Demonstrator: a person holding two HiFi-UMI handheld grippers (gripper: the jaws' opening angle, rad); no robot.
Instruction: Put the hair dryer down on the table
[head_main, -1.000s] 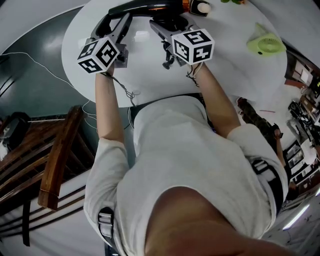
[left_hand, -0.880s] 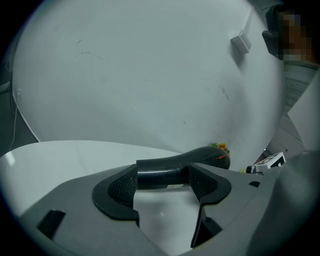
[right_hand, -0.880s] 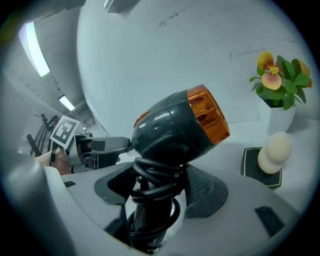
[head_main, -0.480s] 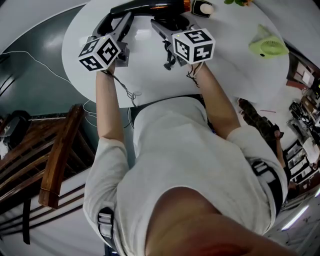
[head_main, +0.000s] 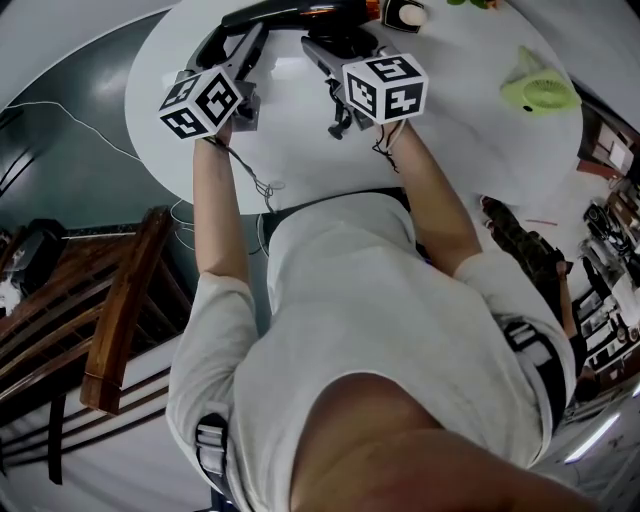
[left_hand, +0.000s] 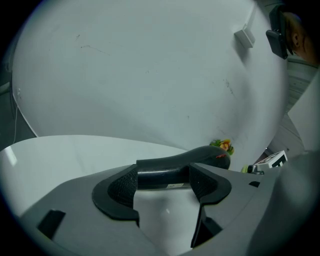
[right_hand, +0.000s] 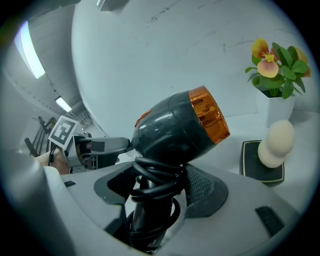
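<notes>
Hair dryer (right_hand: 175, 130) sits at the far side of the round white table (head_main: 300, 170), gripped at both ends. The right tongs (right_hand: 160, 187) are spread wide and clamped on its handle, where the black cord (right_hand: 155, 175) is wound in loops; the pads press on that coil. The left tongs (left_hand: 162, 182) are closed on the dark snout, which fills the gap between both pads and runs off past the right pad. No view shows whether the dryer's body touches the tabletop.

Between the two tongs lies a strip of bare table, and more bare table stretches from them back to the near edge by the person's chest. Left of the left tongs the rim curves in close, with dark floor beyond it. Right of the right tongs room is tighter: a pale egg-shaped thing (right_hand: 275, 145) on a dark square base stands just beside the dryer's orange end, and a white flower pot (right_hand: 274, 107) stands behind it. A green thing (head_main: 540, 90) lies well off to the right, near the right rim, with open white surface between it and the right tongs. A wooden chair (head_main: 120, 310) stands off the table, well apart, behind the left tongs.
</notes>
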